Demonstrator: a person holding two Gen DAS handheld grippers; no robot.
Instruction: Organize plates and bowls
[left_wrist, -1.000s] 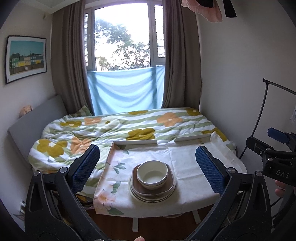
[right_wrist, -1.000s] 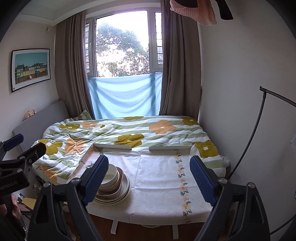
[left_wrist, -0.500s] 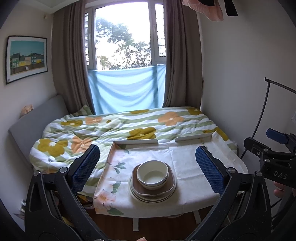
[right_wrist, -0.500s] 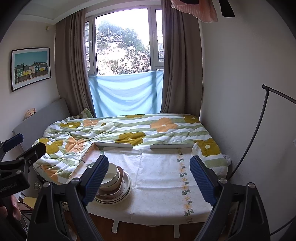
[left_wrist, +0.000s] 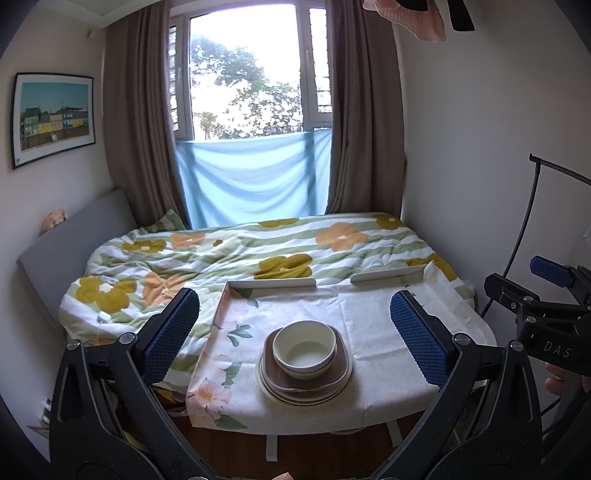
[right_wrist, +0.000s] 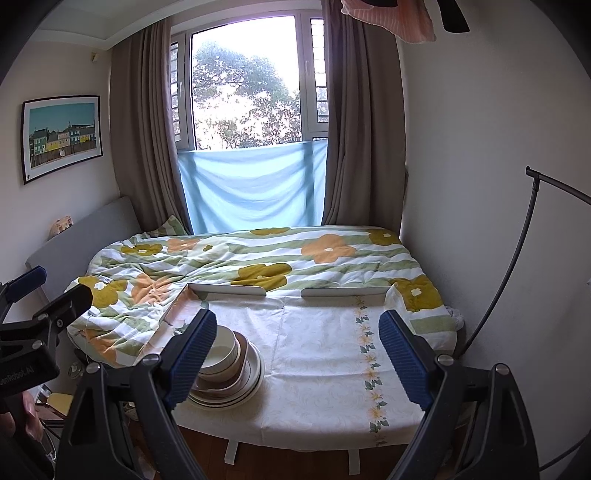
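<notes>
A cream bowl (left_wrist: 305, 349) sits on a brown square plate (left_wrist: 340, 369), on top of a stack of round cream plates (left_wrist: 280, 395). The stack rests near the front left of a cloth-covered table (left_wrist: 373, 332). My left gripper (left_wrist: 293, 338) hangs open well short of the table, its blue pads framing the stack with nothing between them. In the right wrist view the same bowl (right_wrist: 223, 349) and plates (right_wrist: 243, 384) lie partly behind the left finger. My right gripper (right_wrist: 297, 354) is open and empty, facing the bare cloth (right_wrist: 325, 354).
A bed with a flowered quilt (left_wrist: 258, 251) lies behind the table, below a window. Two low white rails (right_wrist: 343, 292) edge the table's far side. A black stand (right_wrist: 517, 258) curves up by the right wall. Wooden floor (left_wrist: 314, 443) shows under the table.
</notes>
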